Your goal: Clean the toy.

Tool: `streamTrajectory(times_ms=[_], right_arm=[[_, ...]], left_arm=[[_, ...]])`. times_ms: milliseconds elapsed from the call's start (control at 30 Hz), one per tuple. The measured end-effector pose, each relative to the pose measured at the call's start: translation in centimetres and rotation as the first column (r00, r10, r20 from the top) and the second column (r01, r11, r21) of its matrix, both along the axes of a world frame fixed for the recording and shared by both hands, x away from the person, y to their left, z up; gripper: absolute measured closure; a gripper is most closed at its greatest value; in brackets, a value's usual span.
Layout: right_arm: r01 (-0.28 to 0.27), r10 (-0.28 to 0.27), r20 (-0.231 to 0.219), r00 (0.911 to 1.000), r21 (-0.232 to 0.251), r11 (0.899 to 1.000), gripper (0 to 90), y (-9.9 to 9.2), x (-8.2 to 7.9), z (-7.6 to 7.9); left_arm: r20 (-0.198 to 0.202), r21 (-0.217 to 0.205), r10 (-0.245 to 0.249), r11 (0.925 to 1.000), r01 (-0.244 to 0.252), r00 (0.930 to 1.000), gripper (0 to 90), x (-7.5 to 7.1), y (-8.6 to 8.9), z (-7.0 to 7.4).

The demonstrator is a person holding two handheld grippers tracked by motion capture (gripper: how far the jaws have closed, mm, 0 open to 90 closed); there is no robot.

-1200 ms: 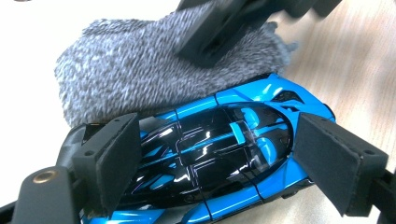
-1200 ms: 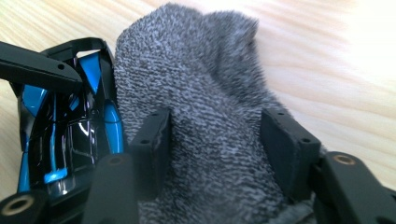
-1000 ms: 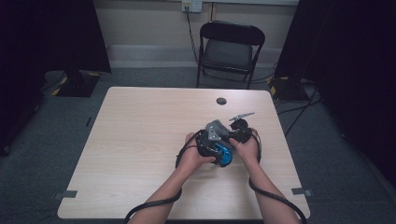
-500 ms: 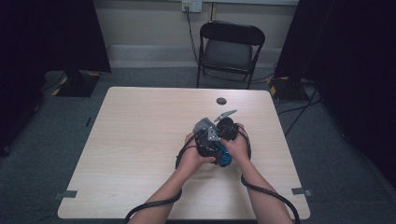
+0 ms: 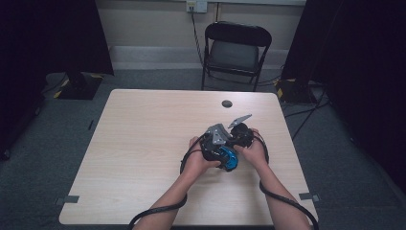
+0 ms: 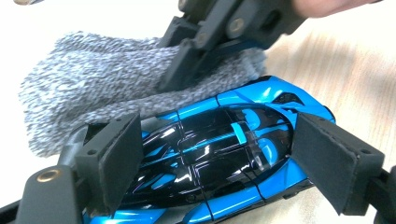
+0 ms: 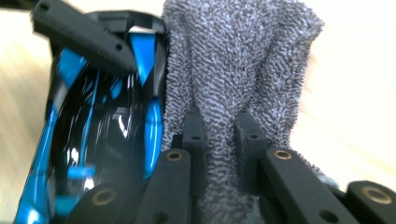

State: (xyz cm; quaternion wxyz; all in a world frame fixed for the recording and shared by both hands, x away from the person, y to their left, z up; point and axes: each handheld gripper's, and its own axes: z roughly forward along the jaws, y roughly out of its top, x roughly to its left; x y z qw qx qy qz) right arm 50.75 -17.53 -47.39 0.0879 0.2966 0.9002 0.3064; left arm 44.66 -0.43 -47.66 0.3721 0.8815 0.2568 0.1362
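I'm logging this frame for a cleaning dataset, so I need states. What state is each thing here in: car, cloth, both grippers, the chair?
Blue toy car: on the table, straddled by the left gripper's jaws, cloth against its side.
Grey cloth: bunched, pinched in the right gripper.
Left gripper: jaws either side of the car; whether the pads press I cannot tell.
Right gripper: shut on the cloth.
Folding chair: unfolded, upright, beyond the table.

The high view is dim and soft, its corners falling to black, while the pale wooden table (image 5: 143,143) stays evenly lit. Both gripper views are overexposed at the top — the glossy blue-and-black toy car (image 6: 224,154) shows sharp white glints; the right gripper view is slightly blurred.
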Motion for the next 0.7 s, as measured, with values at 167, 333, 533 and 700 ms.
streamTrajectory(times_ms=[167,333,533,700], right_arm=[[-0.008,0.008,-0.009,0.9999,0.014,1.000,78.0,-1.2,-0.7,0.0],[-0.001,0.001,-0.017,0.9999,0.023,1.000,78.0,-2.2,-1.3,0.0],[-0.009,0.009,-0.015,0.9999,0.027,1.000,78.0,-3.4,-2.1,-0.1],[-0.004,0.004,-0.016,0.9999,0.035,0.999,78.0,-4.4,-2.9,-0.1]], left_arm=[[0.000,-0.001,-0.002,1.0000,0.002,1.0000,16.3,0.0,0.0,0.0],[0.000,0.000,-0.003,1.0000,0.003,1.0000,16.3,0.0,0.0,0.0],[0.001,0.003,-0.005,1.0000,0.005,1.0000,16.3,0.0,0.0,0.0],[-0.001,0.000,-0.003,1.0000,0.003,1.0000,16.3,0.0,0.0,0.0]])
